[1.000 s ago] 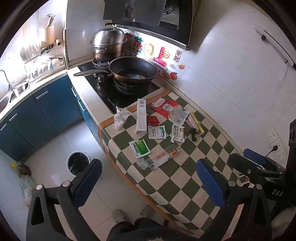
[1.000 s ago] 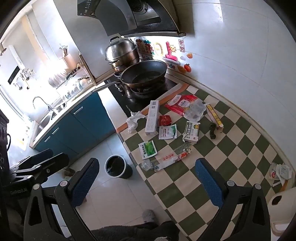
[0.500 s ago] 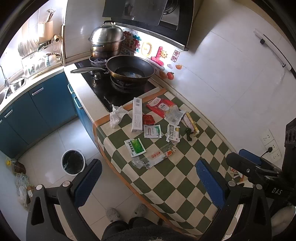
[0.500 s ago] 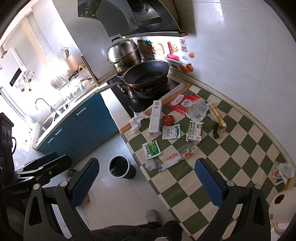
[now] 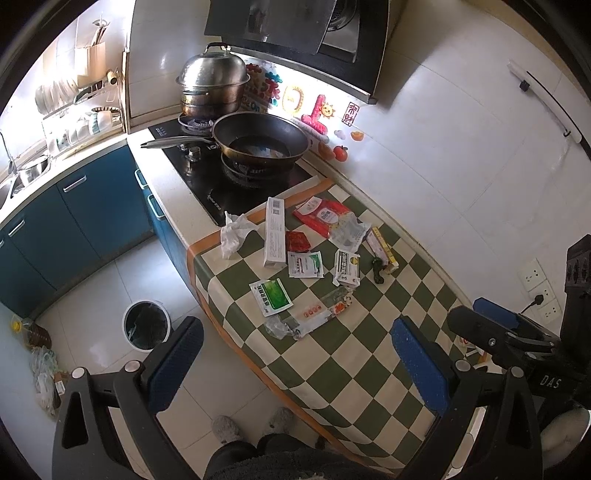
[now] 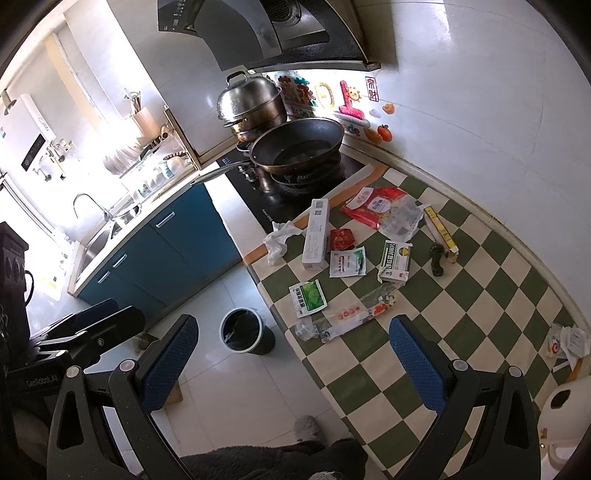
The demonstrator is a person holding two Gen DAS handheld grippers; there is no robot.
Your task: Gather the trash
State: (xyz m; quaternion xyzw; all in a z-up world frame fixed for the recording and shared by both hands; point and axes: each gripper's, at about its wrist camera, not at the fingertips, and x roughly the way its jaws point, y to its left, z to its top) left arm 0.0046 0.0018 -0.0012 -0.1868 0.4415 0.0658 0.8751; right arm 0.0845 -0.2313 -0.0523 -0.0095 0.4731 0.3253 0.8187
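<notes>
Both views have pulled back and risen over the last second, so the whole green-and-cream checked bench [image 5: 373,354] shows. The left tongs [image 5: 295,360] and right tongs [image 6: 293,360] hang released, grasping nothing. Wrappers, including a green-and-white sachet [image 5: 271,296], lie mid-bench; the round white-rimmed bin [image 5: 146,329] waits on the floor to the left. Collection hasn't begun

Daylight floods in from the sink side, blowing out the dish rack [image 6: 147,162] and tap [image 6: 83,201] to near white in the right wrist view. A strip light under the range hood [image 5: 295,33] brightens the wall stickers. The checked counter [image 5: 369,332] is evenly lit and sharp. Fisheye bending curves the walls, and black vignette fills the corners
</notes>
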